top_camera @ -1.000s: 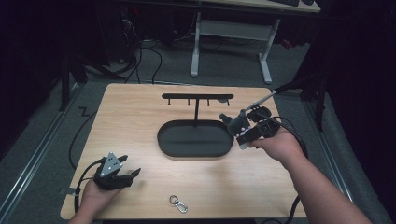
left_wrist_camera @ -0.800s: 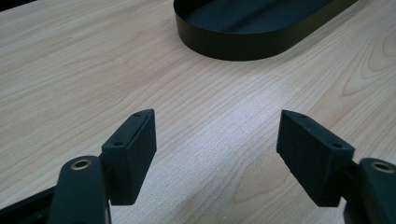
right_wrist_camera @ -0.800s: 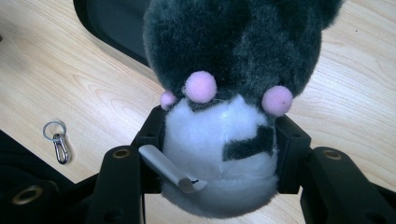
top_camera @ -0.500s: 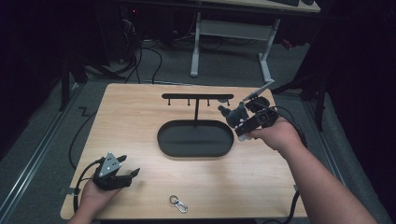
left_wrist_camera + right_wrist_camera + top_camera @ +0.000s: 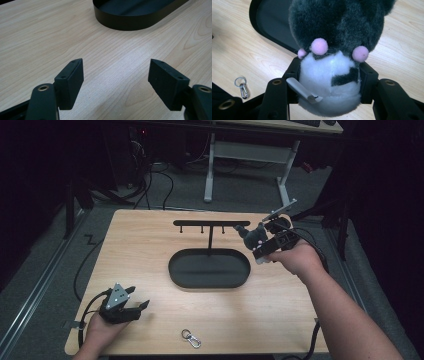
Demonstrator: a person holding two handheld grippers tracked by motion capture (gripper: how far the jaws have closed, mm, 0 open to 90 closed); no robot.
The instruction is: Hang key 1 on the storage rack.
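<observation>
My right gripper [image 5: 256,238] is shut on a small plush toy [image 5: 332,50], dark grey on top, white below, with pink pompoms and a small white tag. It is held up near the right end of the black T-shaped hanger stand [image 5: 210,224], above the right rim of the black oval tray [image 5: 209,268]. My left gripper [image 5: 136,304] rests at the table's front left, open, with bare wood between its jaws [image 5: 116,77]. A silver keyring clasp [image 5: 190,338] lies near the front edge, and the same clasp [image 5: 241,87] appears at the lower left of the right gripper view.
The wooden table [image 5: 150,250] has open room left of the tray. Cables [image 5: 82,275] trail off its left side. A white desk frame [image 5: 240,155] stands behind on the grey floor.
My right gripper has carried the plush toy up and away from me, from beside the tray's right rim toward the stand's right end. The left gripper has stayed put.
</observation>
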